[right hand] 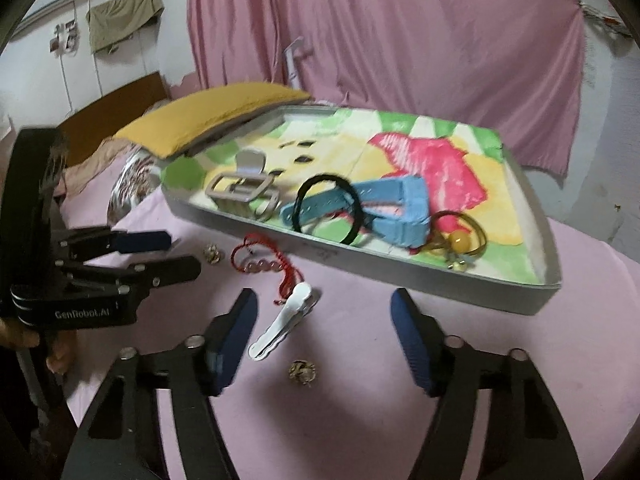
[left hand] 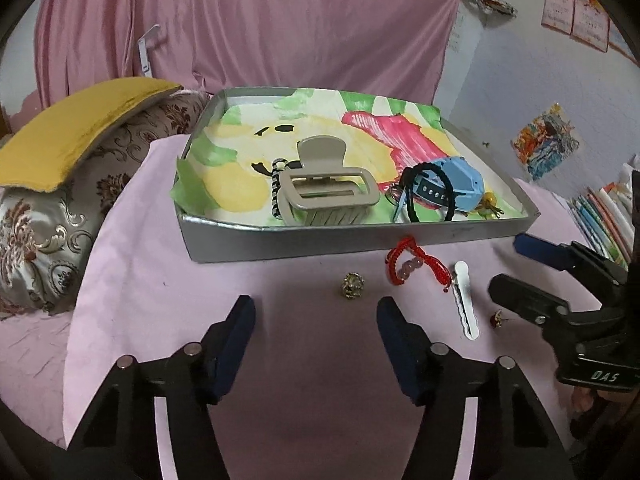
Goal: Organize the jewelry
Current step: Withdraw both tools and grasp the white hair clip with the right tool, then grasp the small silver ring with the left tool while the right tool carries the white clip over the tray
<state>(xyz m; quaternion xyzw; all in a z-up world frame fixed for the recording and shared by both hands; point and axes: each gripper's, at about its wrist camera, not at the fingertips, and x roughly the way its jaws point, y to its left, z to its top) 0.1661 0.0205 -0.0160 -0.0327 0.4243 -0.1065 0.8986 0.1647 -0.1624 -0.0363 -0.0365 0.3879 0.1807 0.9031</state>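
Note:
A grey tray (left hand: 320, 244) lined with painted paper holds a beige claw clip (left hand: 320, 184), a blue watch (left hand: 452, 180) and a black hair tie (right hand: 320, 204). In front of the tray, on the pink cloth, lie a red cord bracelet (left hand: 412, 264), a white hair clip (left hand: 466, 300), a gold ornament (left hand: 353, 285) and a tiny earring (left hand: 498, 317). My left gripper (left hand: 316, 320) stands open just short of the gold ornament, with nothing between its fingers. My right gripper (right hand: 324, 320) is open above the cloth. The white clip (right hand: 284, 326) lies by its left finger and a small ornament (right hand: 303, 372) lies below.
A yellow cushion (left hand: 80, 132) on a patterned pillow (left hand: 60, 220) lies left of the tray. A pink curtain (left hand: 280, 20) hangs behind. Books (left hand: 600, 216) stand at the far right. Each gripper shows at the edge of the other's view.

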